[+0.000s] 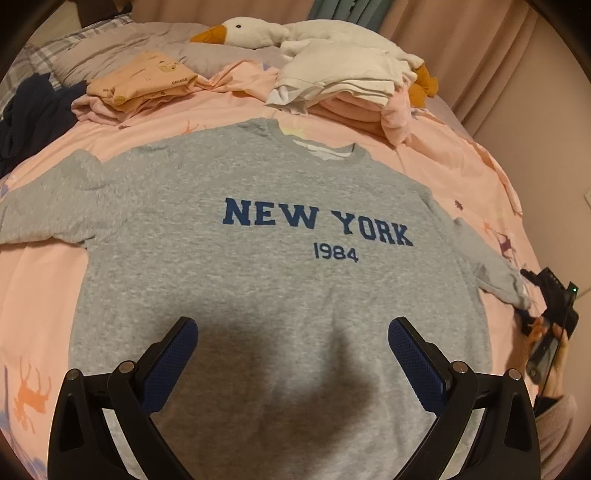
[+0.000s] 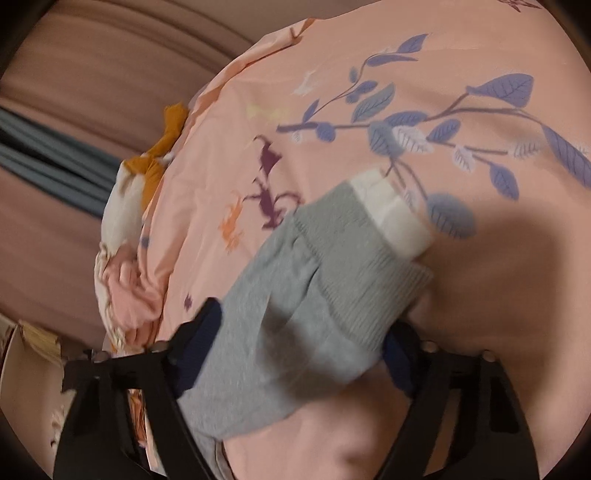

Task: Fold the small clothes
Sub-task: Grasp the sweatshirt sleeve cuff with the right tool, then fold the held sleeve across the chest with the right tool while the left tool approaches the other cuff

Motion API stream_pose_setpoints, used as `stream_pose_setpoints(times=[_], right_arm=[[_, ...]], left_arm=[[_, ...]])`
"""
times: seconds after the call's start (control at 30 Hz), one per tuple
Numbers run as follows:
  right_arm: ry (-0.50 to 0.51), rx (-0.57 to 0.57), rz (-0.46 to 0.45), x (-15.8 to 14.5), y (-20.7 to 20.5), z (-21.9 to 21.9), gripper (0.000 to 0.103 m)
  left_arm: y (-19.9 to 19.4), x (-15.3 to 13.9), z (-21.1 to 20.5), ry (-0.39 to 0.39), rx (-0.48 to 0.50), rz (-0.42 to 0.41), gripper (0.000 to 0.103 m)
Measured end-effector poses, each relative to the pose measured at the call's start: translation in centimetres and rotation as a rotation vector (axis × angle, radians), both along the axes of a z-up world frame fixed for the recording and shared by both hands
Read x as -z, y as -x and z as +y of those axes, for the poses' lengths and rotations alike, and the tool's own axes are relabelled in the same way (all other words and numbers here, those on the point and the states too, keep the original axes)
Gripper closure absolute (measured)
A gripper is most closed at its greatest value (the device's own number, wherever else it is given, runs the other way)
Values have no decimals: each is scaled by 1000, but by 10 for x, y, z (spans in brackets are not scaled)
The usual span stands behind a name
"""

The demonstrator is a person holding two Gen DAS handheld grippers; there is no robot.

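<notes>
A grey sweatshirt printed "NEW YORK 1984" lies face up and spread flat on the pink bedspread. My left gripper hovers open and empty above its lower front. My right gripper is at the right sleeve's cuff. In the right wrist view the grey sleeve with its ribbed cuff and white inner cuff lies between the wide-apart fingers of the right gripper; the fingers are not closed on it.
Folded peach clothes and a folded white and pink stack lie beyond the collar. A plush goose lies at the head of the bed. Dark clothing is heaped at far left. Curtains hang behind.
</notes>
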State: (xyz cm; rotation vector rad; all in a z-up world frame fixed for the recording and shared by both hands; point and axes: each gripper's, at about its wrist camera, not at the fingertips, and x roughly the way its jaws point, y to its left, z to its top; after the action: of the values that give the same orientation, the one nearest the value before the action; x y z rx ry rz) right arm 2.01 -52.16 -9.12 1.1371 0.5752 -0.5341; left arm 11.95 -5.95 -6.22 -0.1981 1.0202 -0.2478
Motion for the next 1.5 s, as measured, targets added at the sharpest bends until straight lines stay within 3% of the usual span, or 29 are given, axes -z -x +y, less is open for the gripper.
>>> stream_pose_setpoints(times=[0.03, 0.07, 0.1, 0.2, 0.33, 0.5, 0.6, 0.73, 0.9, 1.07, 1.13, 1.17, 1.23, 1.27, 1.4, 1.5], right_arm=[[5, 14, 9, 0, 0, -5, 51], [13, 20, 29, 0, 0, -7, 60], [23, 25, 56, 1, -1, -10, 79], [69, 6, 76, -8, -4, -10, 83], [263, -104, 87, -55, -27, 14, 84], [570, -319, 118, -129, -82, 85, 84], [723, -439, 147, -150, -116, 137, 85], [844, -566, 166, -149, -148, 202, 85], [986, -733, 204, -128, -182, 285, 86], [1149, -940, 298, -71, -195, 364, 89], [1203, -1009, 353, -48, -194, 384, 84], [1219, -1048, 383, -36, -192, 391, 83], [1212, -1107, 422, -22, -190, 394, 68], [1194, -1127, 434, -18, -188, 392, 65], [963, -1122, 284, -42, -173, 361, 61], [755, -999, 187, -62, -172, 317, 60]], left_arm=[[-1, 1, 1, -2, -3, 2, 1], [-2, 1, 3, -1, -5, 3, 1], [-3, 1, 5, 0, -8, 3, 1], [-4, 1, 14, -3, -30, 2, 1], [-6, 2, 33, 13, -89, 20, 1], [-1, 2, 62, 51, -137, 41, 1], [4, -1, 78, 57, -157, 38, 1], [10, -4, 100, 68, -185, 30, 1], [13, -1, 128, 75, -234, 35, 1], [9, 6, 145, 91, -275, 49, 1], [7, 8, 153, 94, -288, 53, 1], [6, 8, 156, 93, -292, 53, 1], [4, 8, 161, 93, -299, 51, 1], [3, 8, 165, 104, -300, 48, 1], [-2, 7, 178, 165, -316, 37, 1], [-9, 11, 190, 192, -359, 50, 1]])
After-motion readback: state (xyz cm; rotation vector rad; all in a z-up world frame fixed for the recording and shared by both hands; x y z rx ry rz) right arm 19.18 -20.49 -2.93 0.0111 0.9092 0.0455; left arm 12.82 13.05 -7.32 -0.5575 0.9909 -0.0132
